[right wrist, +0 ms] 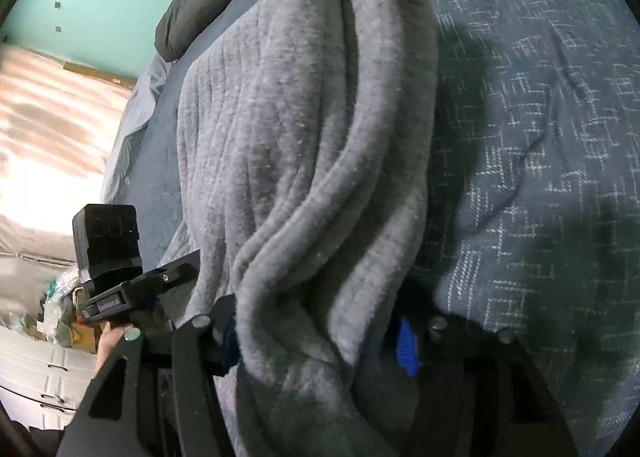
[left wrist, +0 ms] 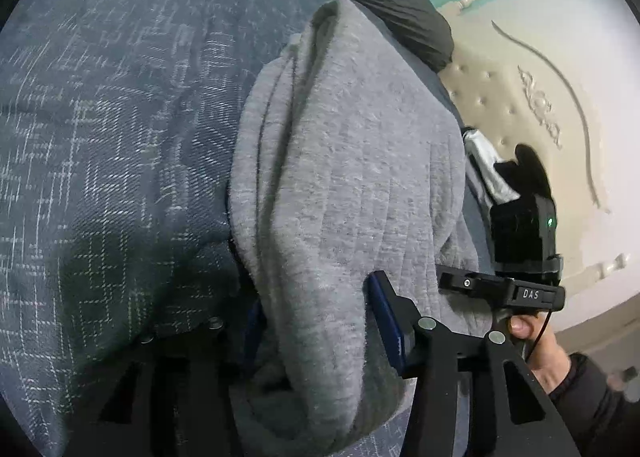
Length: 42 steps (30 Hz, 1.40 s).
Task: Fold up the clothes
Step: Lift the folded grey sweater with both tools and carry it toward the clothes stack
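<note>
Left wrist view: the left claw (left wrist: pixel 316 333) grips a bunched fold of grey garment (left wrist: pixel 340 177), blue pads pressed on either side, above a dark patterned bedspread (left wrist: pixel 112 137); the right claw's body (left wrist: pixel 520 241) shows alongside.

Right wrist view: the right claw (right wrist: pixel 316 341) clamps the garment's (right wrist: pixel 304 129) folded edge over the bedspread (right wrist: pixel 540 137).

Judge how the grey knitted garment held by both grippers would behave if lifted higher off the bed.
The grey garment would likely sag and drape: it already bunches in soft folds. Its thick knit suggests fair weight. The fuzzy surface probably resists slipping.
</note>
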### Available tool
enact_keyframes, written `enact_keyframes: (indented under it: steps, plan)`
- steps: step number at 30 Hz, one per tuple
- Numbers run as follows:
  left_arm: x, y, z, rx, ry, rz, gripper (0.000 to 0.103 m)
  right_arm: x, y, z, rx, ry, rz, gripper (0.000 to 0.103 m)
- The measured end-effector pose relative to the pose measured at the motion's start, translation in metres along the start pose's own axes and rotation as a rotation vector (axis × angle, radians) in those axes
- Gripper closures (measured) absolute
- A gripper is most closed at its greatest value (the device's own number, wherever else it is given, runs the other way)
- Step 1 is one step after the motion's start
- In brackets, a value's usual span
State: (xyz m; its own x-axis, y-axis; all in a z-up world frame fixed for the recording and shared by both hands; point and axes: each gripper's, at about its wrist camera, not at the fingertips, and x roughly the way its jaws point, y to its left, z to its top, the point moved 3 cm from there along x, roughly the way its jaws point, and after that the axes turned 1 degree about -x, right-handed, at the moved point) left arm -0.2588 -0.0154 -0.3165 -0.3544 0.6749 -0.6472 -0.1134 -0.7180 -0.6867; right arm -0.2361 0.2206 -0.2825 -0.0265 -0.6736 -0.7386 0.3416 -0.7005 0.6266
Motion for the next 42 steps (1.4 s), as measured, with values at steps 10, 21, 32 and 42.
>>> enact_keyframes:
  steps: [10,21,32,42]
  plan:
    - [-0.022,-0.019,0.005,0.018,-0.059,-0.002,0.066,-0.033,0.013,0.002,-0.046,-0.058,0.048,0.067]
    - [-0.067,-0.085,0.021,0.084,-0.112,-0.012,0.067,-0.100,0.043,0.016,-0.098,-0.141,0.145,0.067]
    - [-0.094,-0.186,0.033,0.211,-0.138,-0.024,0.067,-0.195,0.073,0.012,-0.162,-0.255,0.162,0.068]
    - [-0.080,-0.326,0.071,0.346,-0.162,-0.056,0.067,-0.309,0.073,0.037,-0.224,-0.378,0.113,0.068]
